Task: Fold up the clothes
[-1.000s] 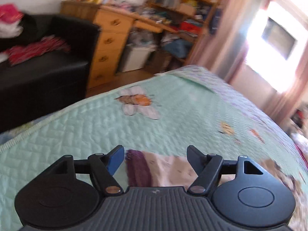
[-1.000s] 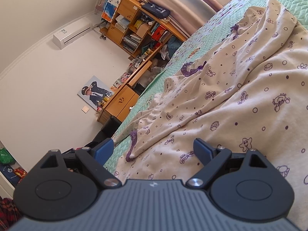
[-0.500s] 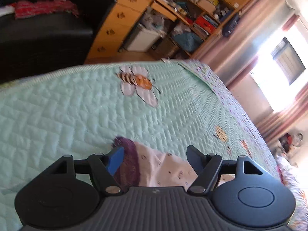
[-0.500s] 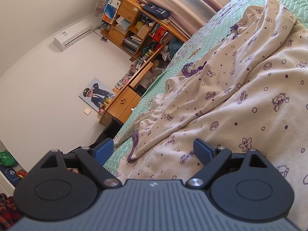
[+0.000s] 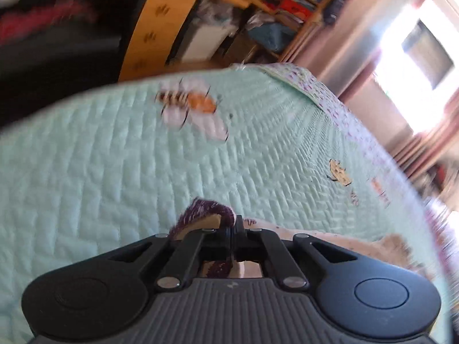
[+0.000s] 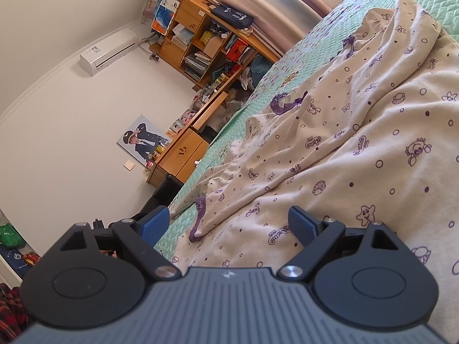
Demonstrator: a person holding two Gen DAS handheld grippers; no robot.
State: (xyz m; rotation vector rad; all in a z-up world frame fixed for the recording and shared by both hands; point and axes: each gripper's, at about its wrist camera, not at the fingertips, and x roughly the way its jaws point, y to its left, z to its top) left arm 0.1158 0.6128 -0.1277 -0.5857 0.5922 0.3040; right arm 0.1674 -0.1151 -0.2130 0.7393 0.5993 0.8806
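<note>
Left wrist: left tongs (image 5: 233,230) pinch garment (image 5: 210,215) cuff on quilt (image 5: 114,172); right tongs (image 6: 226,223) agape, empty.

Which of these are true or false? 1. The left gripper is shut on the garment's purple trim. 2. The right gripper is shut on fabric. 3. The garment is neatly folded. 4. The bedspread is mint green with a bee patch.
1. True: the left gripper pinches the purple trim of the garment.
2. False: the right gripper is open, with fabric between its spread fingers.
3. False: it lies rumpled and spread out.
4. True: the bedspread is mint green, with a bee patch.
</note>
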